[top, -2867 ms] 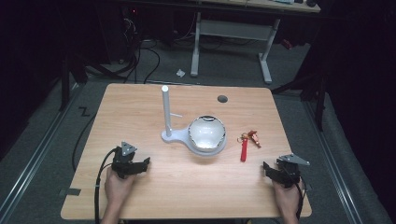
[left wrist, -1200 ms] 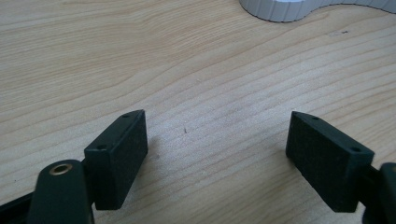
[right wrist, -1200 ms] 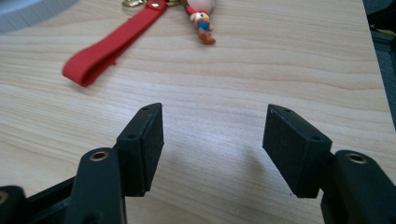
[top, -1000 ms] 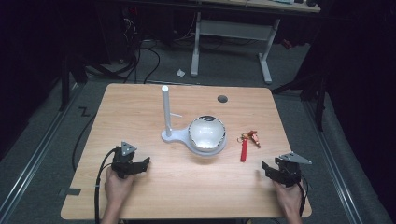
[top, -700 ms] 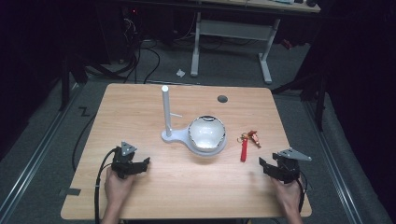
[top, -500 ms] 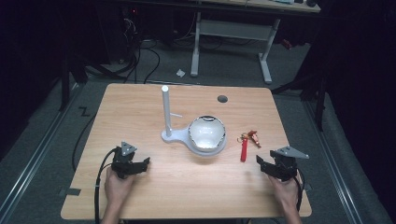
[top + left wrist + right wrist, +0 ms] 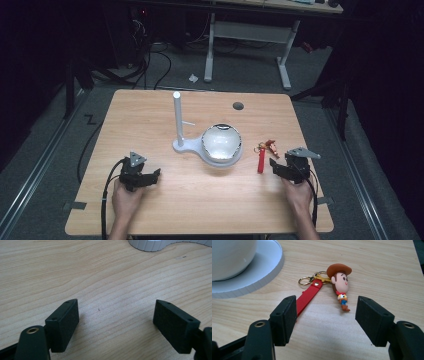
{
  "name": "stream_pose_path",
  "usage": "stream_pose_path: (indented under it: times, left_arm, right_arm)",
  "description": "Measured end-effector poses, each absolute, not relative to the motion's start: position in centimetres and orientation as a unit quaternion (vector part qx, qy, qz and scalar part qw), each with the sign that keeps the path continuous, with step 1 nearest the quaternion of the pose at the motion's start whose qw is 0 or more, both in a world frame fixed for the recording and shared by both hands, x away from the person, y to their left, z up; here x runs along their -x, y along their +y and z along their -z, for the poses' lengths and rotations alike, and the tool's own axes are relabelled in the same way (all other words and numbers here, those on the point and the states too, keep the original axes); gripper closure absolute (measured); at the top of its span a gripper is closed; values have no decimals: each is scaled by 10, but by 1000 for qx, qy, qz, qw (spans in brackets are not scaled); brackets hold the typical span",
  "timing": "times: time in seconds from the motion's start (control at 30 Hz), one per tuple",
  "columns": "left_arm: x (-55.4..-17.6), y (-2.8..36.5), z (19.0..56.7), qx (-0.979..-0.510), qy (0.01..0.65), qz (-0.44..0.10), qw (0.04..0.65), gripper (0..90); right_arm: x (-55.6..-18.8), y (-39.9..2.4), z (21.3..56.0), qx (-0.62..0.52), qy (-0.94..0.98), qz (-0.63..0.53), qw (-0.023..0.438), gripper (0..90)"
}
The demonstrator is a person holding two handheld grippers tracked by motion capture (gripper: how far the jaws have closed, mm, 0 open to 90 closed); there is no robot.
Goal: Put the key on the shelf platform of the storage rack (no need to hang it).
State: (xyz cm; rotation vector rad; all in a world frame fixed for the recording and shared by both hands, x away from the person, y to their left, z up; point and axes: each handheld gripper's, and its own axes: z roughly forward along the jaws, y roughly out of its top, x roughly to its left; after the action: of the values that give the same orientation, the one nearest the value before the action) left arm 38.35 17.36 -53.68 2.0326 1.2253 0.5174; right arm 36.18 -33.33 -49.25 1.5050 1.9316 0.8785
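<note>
Looks like a lab or test room rigged up for recording, not anybody's home. A plain wooden table is set on grey carpet in a dimly lit room, with bundles of black cables left trailing across the floor behind it and tape marks stuck down beside it. A second desk on white metal legs can be seen at the back, and the surroundings are kept dark while the tabletop is lit.

Dark room, grey carpet, desk frame
</note>
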Motion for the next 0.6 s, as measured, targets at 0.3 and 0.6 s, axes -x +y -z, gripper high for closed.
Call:
stream_pose_path:
  times: [0.3, 0.6]
  left_arm:
    - [-384, 174, 537, -784, 473, -200, 349, 213]
    - [-384, 174, 537, -784, 473, -200, 349, 212]
  right_arm:
    - [-385, -327, 489, -563, 716, -319, 262, 294]
    - [-412, -324, 495, -567, 723, -306, 249, 239]
